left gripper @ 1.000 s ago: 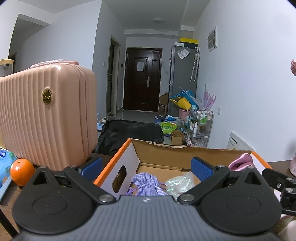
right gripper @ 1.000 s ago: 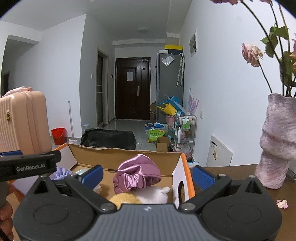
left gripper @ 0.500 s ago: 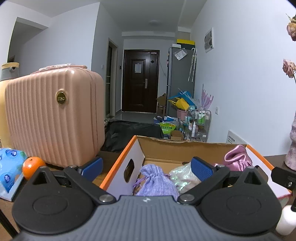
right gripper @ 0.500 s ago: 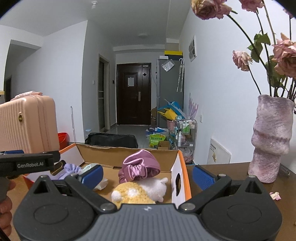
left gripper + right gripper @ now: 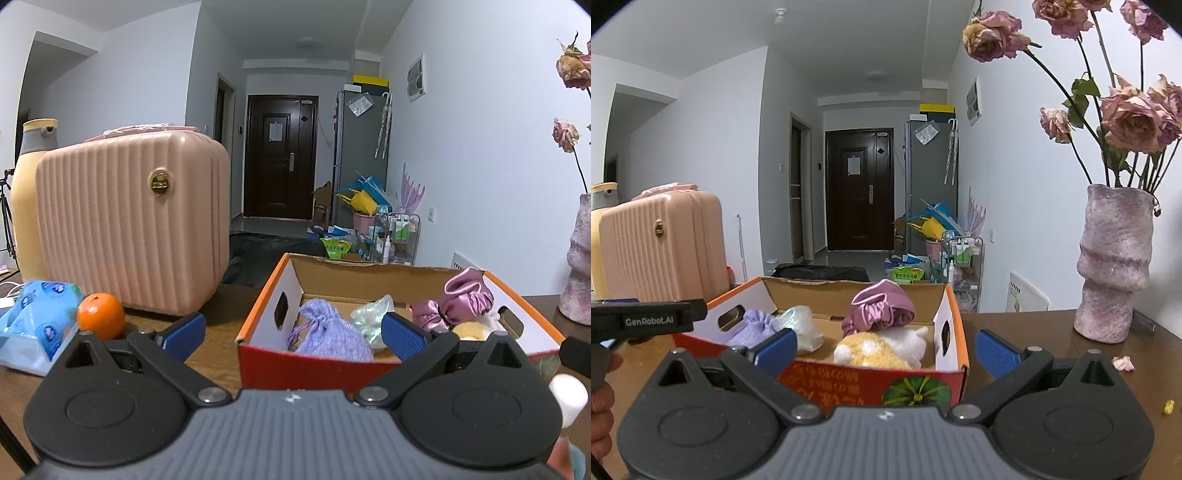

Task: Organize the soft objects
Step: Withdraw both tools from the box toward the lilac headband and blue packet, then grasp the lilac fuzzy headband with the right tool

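I hold both tools above the brown wooden table point(image 5: 1052, 332), and both have their blue-padded fingers spread wide apart with nothing between them: the left gripper point(image 5: 293, 330) and the right gripper point(image 5: 885, 345). The open cardboard box with orange rim and red front point(image 5: 314, 365) stands on the table at 12 o'clock from both tools. Inside it, at the left, lies the lilac knitted drawstring pouch point(image 5: 328, 334), and just beside it a pale green crumpled bag point(image 5: 371, 314). At 1 o'clock in the box the shiny pink satin bonnet point(image 5: 882, 308) rests against the back wall, and in front of it the yellow and white plush toy point(image 5: 882, 349) touches the right wall, I think. From the left wrist view, at 10 o'clock, a round orange fruit point(image 5: 100, 316) sits between a blue tissue pack point(image 5: 35, 314) and the ribbed pink hard-shell suitcase point(image 5: 129, 229). At 2 o'clock from the right tool stands a mauve textured vase with dried roses point(image 5: 1113, 262).
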